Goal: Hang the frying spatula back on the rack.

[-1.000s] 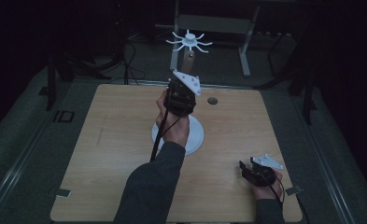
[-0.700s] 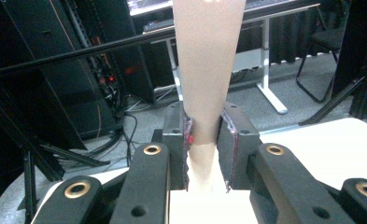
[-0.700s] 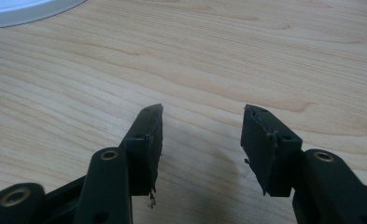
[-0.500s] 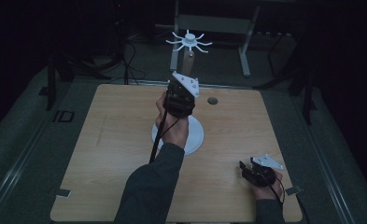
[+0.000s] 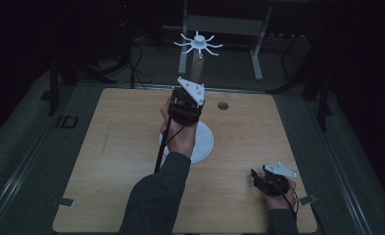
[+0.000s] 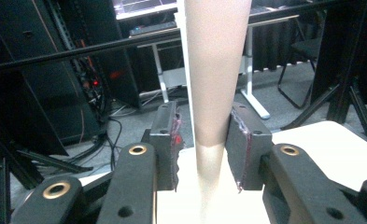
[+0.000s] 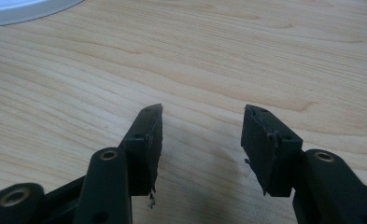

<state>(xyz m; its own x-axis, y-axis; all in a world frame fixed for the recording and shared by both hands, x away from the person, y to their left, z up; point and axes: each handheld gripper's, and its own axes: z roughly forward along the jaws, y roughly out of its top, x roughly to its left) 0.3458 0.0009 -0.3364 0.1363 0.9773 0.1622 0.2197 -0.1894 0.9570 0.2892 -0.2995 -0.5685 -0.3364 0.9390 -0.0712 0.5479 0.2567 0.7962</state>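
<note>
Centrally in the high view, the left claw (image 5: 192, 81) is raised above the wooden worktop (image 5: 107, 152) at about 12 o'clock from the white round base (image 5: 204, 144), with its grey three-cornered plate uppermost and its cable trailing down along the person's dark sleeve (image 5: 156, 196). Beyond it rises a tapered beige post (image 5: 197, 63), topped by a white hub with radiating spokes (image 5: 198, 43). In the left gripper view the same post (image 6: 216, 79) stands upright between the two black jaws; the jaw at 3 o'clock lies against it, while a thin gap remains at the 9 o'clock jaw, so the left claw (image 6: 204, 149) is nearly closed about the post and a firm pinch cannot be confirmed. The foot of the post meets the white base (image 6: 218, 205) between the jaws. A small dark hole (image 5: 223, 105) marks the worktop at 2 o'clock from the base. The right claw (image 5: 256, 177) rests low at the 5 o'clock corner of the worktop, well apart from the base. In the right gripper view its jaws are spread wide over bare wood grain (image 7: 218, 60), the right claw (image 7: 202, 140) holding nothing, with the rim of the white base (image 7: 27, 9) at 11 o'clock.
</note>
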